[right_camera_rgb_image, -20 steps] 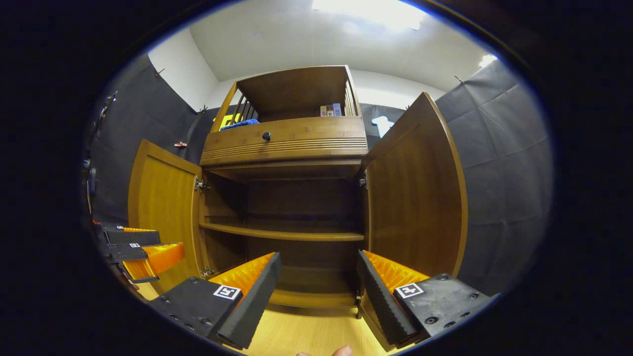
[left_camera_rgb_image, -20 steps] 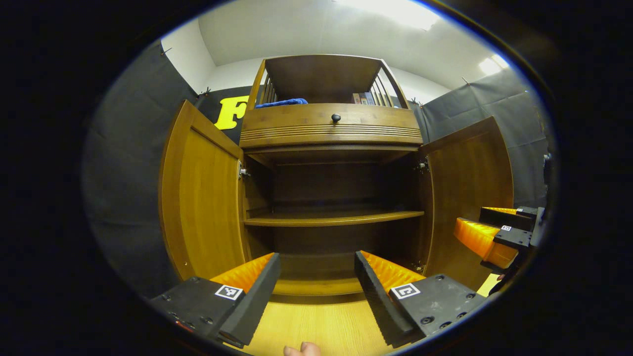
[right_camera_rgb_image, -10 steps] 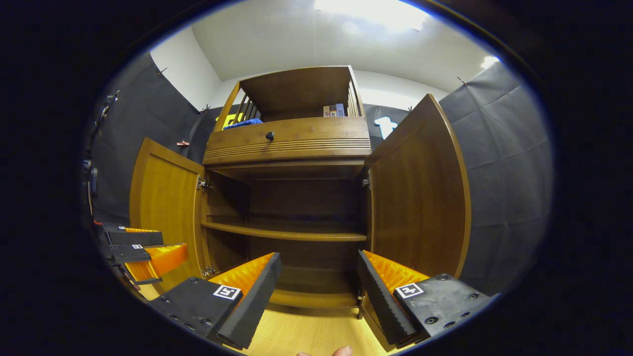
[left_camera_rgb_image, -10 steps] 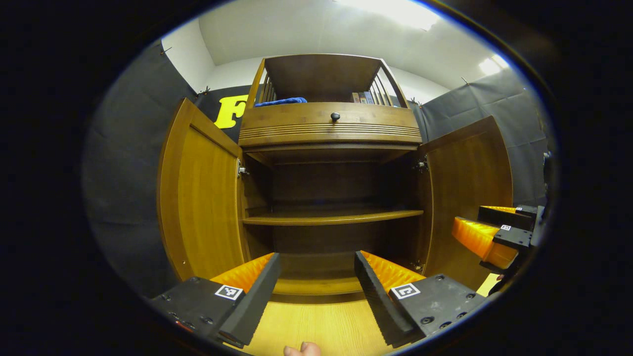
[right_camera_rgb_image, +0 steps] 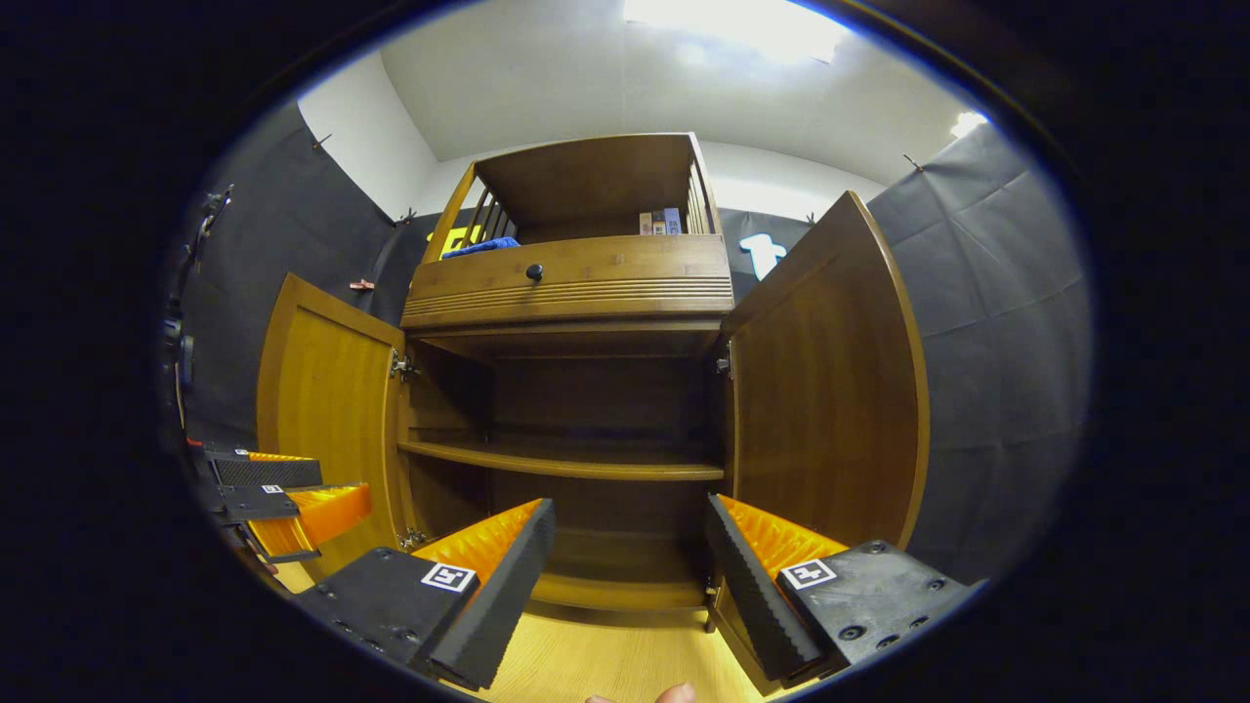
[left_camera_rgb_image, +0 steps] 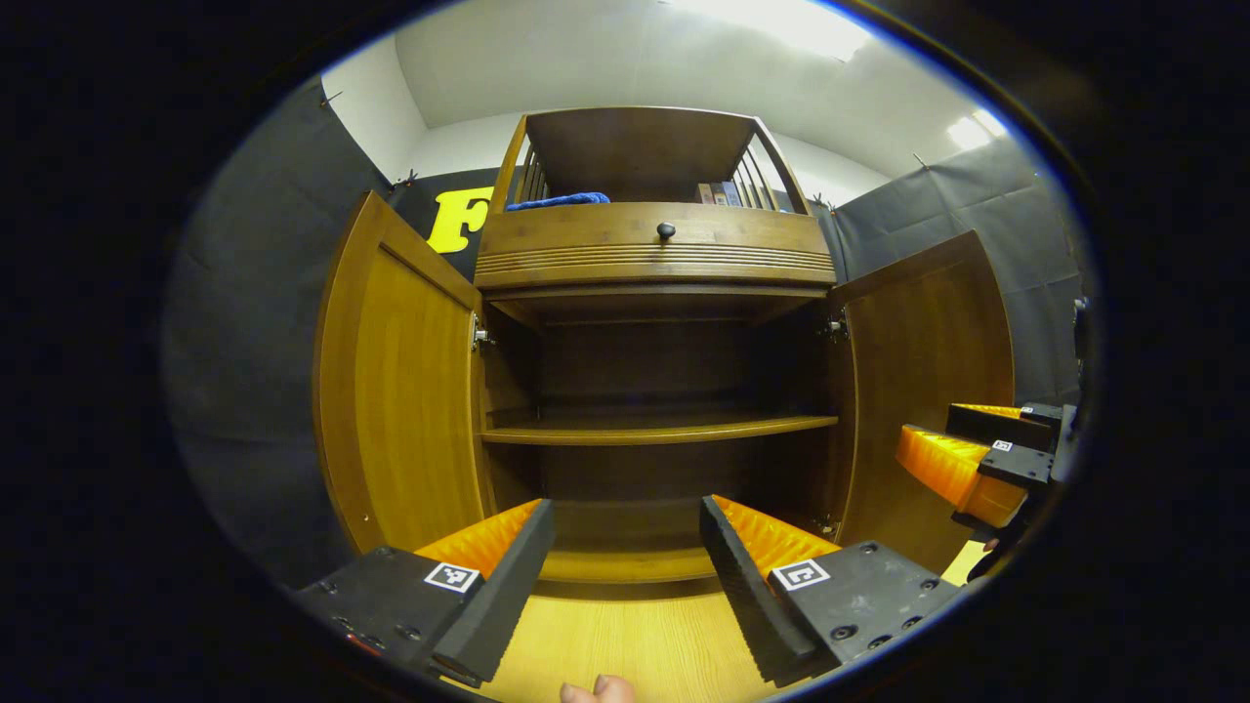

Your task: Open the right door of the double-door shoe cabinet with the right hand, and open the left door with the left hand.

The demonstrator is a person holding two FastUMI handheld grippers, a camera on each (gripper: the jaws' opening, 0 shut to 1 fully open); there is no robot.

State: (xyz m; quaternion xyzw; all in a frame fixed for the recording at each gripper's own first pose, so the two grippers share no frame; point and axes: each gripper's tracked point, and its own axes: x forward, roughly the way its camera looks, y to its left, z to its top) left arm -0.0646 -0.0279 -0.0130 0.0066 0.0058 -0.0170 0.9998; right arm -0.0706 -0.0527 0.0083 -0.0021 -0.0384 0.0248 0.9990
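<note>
Glossy wooden shoe cabinet [left_camera_rgb_image: 654, 249], pale smooth wood floor [left_camera_rgb_image: 625, 640]

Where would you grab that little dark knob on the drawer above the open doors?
Pinch the knob from straight in front, a finger on each side. It is small, round and sticks out of the flat drawer front, so likely only its sides give a hold.
</note>
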